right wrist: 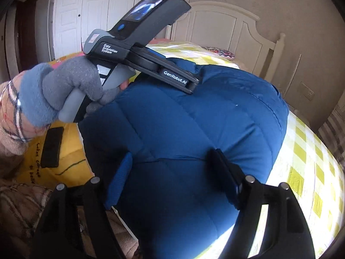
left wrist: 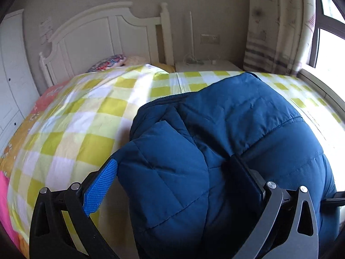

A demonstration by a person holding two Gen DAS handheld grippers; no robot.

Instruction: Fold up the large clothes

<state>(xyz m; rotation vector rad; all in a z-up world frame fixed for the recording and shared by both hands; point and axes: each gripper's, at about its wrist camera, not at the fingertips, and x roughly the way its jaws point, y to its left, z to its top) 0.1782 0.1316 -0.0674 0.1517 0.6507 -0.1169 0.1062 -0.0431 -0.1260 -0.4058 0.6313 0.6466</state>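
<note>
Blue puffy jacket (left wrist: 226,142) is bunched up on the bed, sitting on the yellow-and-white checked sheet (left wrist: 86,116), more toward the window side than the middle. It's a quilted thing with stitched panels, heaped into a big rounded mound rather than lying flat.

Left gripper (left wrist: 174,172) has its 2 fingers spread pretty wide with a thick fold of the jacket stuffed between them. The blue textured pad (left wrist: 101,185) on one side sits right at the edge of the fabric, and the dark finger on the other side is pressed into the padding. Can't really tell if it's pinching or just resting around the fold.

Right gripper (right wrist: 170,177) looks much the same from its own camera: jaws apart, jacket bulging up between the fingers, and the fabric puckers where the dark finger digs in. Again, no clear sign of a proper clamp.

From the right view you can also see the left hand (right wrist: 64,90) in a grey and blue glove wrapped around the handle of the other tool, which is lying across the top of the jacket.

Other stuff around: white headboard (left wrist: 97,36), a patterned pillow (left wrist: 107,62) up by it, a small white nightstand (left wrist: 207,65), curtain (left wrist: 273,26), white wardrobe doors (right wrist: 103,4), and a black phone (right wrist: 51,146) lying on a yellow blanket (right wrist: 64,161) beside the jacket.
</note>
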